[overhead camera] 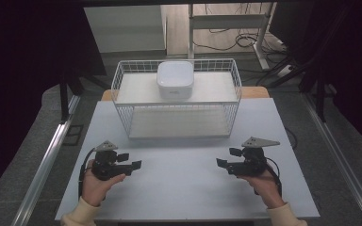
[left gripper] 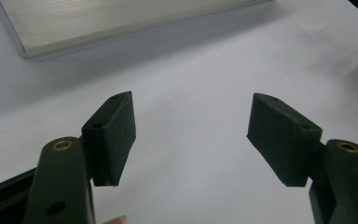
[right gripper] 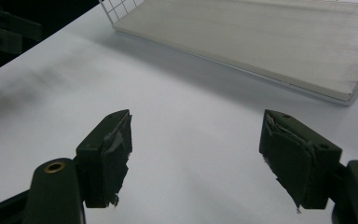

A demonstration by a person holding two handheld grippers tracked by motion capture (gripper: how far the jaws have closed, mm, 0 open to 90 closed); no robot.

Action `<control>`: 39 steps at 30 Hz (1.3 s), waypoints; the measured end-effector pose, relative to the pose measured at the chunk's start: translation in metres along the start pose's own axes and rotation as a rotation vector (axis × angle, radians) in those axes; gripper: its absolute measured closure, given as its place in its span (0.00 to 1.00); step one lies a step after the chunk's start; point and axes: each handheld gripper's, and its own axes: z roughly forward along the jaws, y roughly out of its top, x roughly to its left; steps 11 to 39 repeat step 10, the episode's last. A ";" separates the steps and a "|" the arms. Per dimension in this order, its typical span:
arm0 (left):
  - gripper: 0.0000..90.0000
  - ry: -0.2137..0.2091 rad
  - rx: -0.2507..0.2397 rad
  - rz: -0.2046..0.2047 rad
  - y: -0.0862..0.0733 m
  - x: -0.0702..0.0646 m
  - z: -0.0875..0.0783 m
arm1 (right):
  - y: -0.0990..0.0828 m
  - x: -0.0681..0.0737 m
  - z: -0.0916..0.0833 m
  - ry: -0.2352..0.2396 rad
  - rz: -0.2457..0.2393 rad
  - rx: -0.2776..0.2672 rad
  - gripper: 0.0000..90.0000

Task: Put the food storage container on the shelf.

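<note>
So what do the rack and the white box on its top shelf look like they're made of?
The rack looks like white-coated metal wire: thin rods crossing in an open grid around its sides, with flat pale shelf boards, possibly laminate. The white box looks like molded plastic: rounded corners, a smooth, slightly glossy top. Both open grippers, left and right, are well short of it.

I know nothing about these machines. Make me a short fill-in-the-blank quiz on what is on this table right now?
1. The white box sits on the ____ shelf of the wire rack.
2. The left claw and the right claw both have their jaws ____.
3. Between the jaws of each claw there is ____.
4. Both claws are held over the ____ table, on the person's side of the rack.

Missing words: top; open; nothing; white
</note>
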 end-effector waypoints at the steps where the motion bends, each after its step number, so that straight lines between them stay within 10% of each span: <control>1: 0.36 0.000 -0.002 0.000 0.000 0.000 0.000 | 0.000 0.000 0.000 -0.001 0.001 -0.003 0.28; 39: 0.36 0.011 -0.024 0.003 0.000 0.001 -0.002 | 0.000 0.000 -0.002 -0.003 -0.013 -0.007 0.28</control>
